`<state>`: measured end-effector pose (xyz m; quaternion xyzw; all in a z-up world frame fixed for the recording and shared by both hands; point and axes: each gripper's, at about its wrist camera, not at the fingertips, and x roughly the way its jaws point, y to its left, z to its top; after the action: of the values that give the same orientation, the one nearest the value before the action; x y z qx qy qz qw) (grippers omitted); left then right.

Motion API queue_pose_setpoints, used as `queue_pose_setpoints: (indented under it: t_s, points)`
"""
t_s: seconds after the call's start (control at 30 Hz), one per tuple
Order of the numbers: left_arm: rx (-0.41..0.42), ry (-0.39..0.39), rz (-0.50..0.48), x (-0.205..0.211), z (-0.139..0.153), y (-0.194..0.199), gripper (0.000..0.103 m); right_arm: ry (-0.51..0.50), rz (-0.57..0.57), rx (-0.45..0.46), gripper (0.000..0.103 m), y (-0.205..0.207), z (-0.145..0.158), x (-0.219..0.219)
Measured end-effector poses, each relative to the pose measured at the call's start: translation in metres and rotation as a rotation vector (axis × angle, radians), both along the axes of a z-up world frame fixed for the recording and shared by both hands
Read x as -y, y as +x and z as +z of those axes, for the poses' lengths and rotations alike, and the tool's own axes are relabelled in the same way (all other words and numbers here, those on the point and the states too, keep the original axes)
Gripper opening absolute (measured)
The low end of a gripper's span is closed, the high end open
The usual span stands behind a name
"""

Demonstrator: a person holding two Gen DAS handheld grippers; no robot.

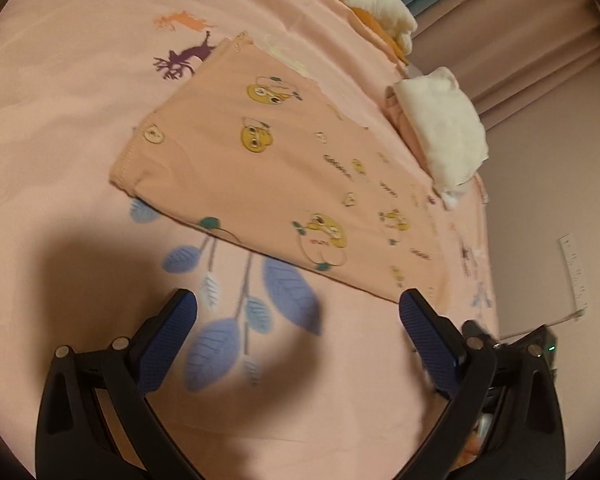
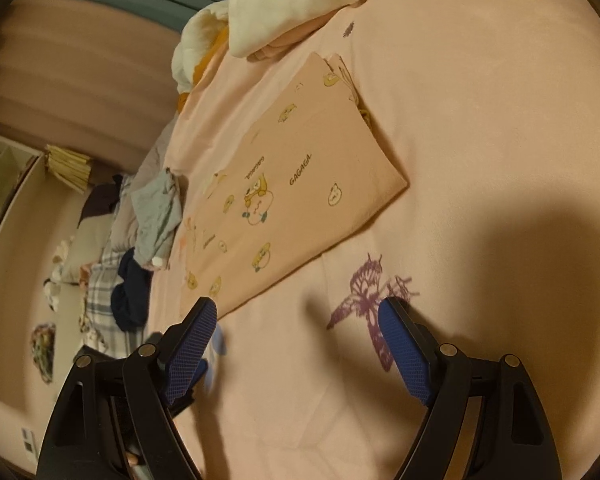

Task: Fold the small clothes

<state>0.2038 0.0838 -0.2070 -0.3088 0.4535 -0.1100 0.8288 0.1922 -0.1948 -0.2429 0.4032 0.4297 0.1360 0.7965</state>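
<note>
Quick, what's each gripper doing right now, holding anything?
Left gripper: open, holding nothing, above the bedsheet near the pink printed garment.
Right gripper: open, holding nothing.
</note>
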Motion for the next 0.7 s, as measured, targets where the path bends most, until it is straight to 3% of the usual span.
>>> queue_pose_setpoints:
  t_s: [0.23, 0.33, 0.43, 0.7]
  points:
    - [0.019, -0.062, 0.031, -0.010, -0.013, 0.012, 0.102, 0.019, -0.004, 0.014, 0.083, 0.006, -0.008, 0.002]
    - [0.023, -0.165, 0.067, -0.022, -0.019, 0.015, 0.102, 0.019, -0.002, 0.023, 0.083, 0.012, -0.009, 0.002]
    - [-0.027, -0.264, 0.058, -0.034, -0.022, 0.024, 0.102, 0.029, -0.010, 0.017, 0.083, 0.020, -0.010, 0.004]
    - [-0.106, -0.432, 0.050, -0.043, -0.024, 0.057, 0.101, 0.067, -0.024, 0.007, 0.088, 0.045, -0.010, 0.000]
